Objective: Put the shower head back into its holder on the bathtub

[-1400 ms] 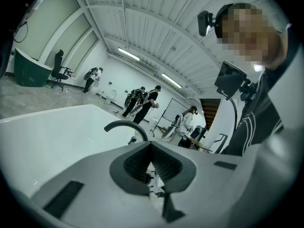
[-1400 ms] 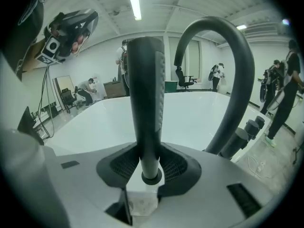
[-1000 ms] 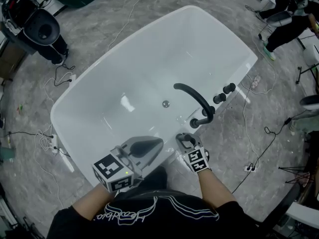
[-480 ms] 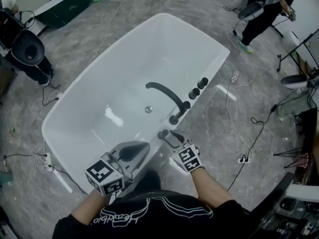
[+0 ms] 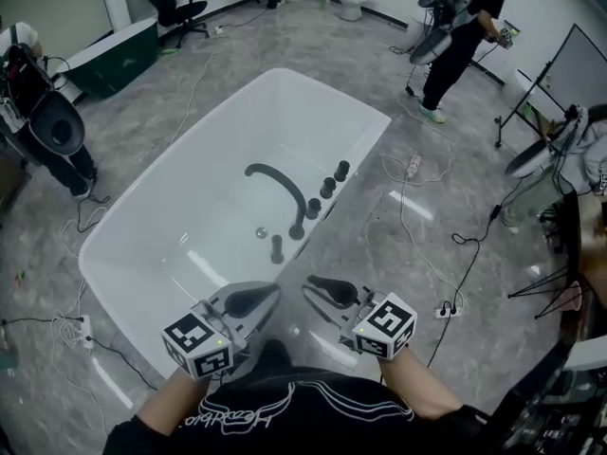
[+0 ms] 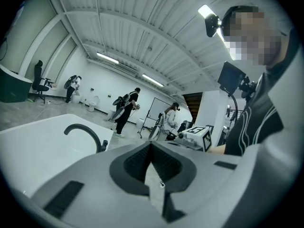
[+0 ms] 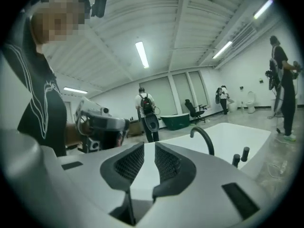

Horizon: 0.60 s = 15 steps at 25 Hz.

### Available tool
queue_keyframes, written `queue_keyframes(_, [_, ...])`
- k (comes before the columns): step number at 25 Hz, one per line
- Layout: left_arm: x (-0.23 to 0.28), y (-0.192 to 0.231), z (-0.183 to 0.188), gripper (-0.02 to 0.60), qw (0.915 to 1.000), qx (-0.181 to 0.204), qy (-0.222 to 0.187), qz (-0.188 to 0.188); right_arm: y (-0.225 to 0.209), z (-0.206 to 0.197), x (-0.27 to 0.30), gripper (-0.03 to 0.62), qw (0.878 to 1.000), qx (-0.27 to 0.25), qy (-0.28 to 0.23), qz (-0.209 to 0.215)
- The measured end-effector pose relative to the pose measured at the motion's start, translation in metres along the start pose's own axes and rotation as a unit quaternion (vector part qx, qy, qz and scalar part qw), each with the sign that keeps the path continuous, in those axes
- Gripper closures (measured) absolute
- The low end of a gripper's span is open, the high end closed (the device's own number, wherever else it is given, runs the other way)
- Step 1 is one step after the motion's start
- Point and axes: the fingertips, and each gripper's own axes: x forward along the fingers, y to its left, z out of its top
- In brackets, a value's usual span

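The only lettering you can find is a line of white cursive script [image 5: 237, 408] across the chest of your black top [image 5: 322, 429]. It appears upside down and is too warped to read. The black-and-white square markers on the left cube [image 5: 199, 346] and the right cube [image 5: 386, 326] carry block patterns, not letters or digits.

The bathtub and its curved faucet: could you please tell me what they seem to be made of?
Bathtub: glossy white, probably acrylic or enamelled; bright highlights streak its smooth inner surface.
Faucet: matte black, likely coated metal; it is thin and rigid and shows no glints, so this is uncertain.
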Motion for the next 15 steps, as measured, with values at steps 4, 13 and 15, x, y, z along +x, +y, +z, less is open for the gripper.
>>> queue_keyframes(4, [-0.005,-0.045,-0.003,0.577,0.9999,0.013,-0.002,-0.006,0.047,0.027,-0.040,0.559,0.999,0.009,-0.036,0.032])
queue_keyframes(13, [-0.037,-0.114,-0.007,0.577,0.9993,0.036,0.000,-0.012,0.092,0.036,-0.084,0.574,0.998,0.013,-0.052,0.021])
queue_keyframes(15, [-0.042,-0.120,-0.008,0.577,0.9993,0.037,-0.002,-0.010,0.100,0.036,-0.086,0.576,0.998,0.013,-0.054,0.026])
